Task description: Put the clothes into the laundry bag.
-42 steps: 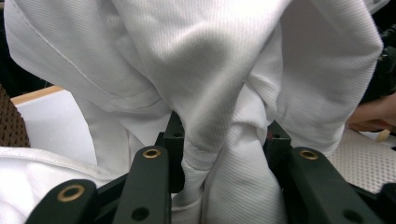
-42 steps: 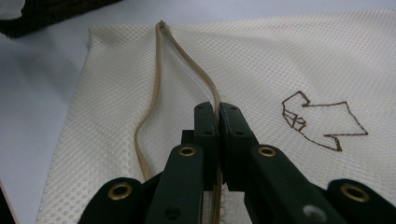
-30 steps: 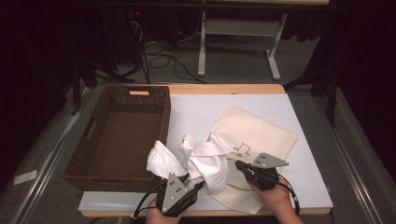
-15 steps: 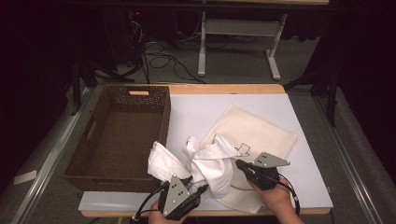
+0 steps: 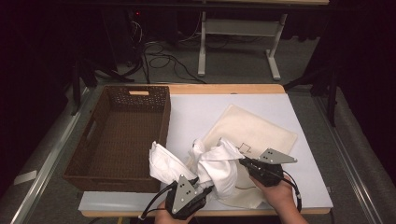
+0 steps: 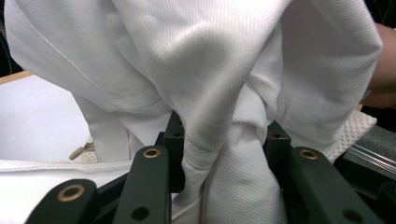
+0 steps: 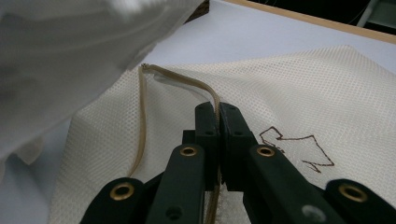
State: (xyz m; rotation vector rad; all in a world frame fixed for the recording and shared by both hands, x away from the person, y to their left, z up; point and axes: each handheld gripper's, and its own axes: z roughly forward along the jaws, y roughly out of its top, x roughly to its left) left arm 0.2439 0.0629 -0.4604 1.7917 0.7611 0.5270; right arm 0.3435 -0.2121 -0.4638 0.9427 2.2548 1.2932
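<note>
Beside the bare basket (image 5: 122,135), tongs (image 5: 201,186) grip white cloth (image 5: 212,163).

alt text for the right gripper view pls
Two black fingers are shut on the tan zipper edge of a cream mesh bag lying on a white table. A bunched white garment hangs at upper left, over the bag's edge. A brown line drawing marks the bag at right.

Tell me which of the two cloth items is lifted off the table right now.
The white garment, bunched up and held in the left claw. The cream mesh bag lies flat on the white sheet, pinched at its zipper edge by the right claw.
</note>
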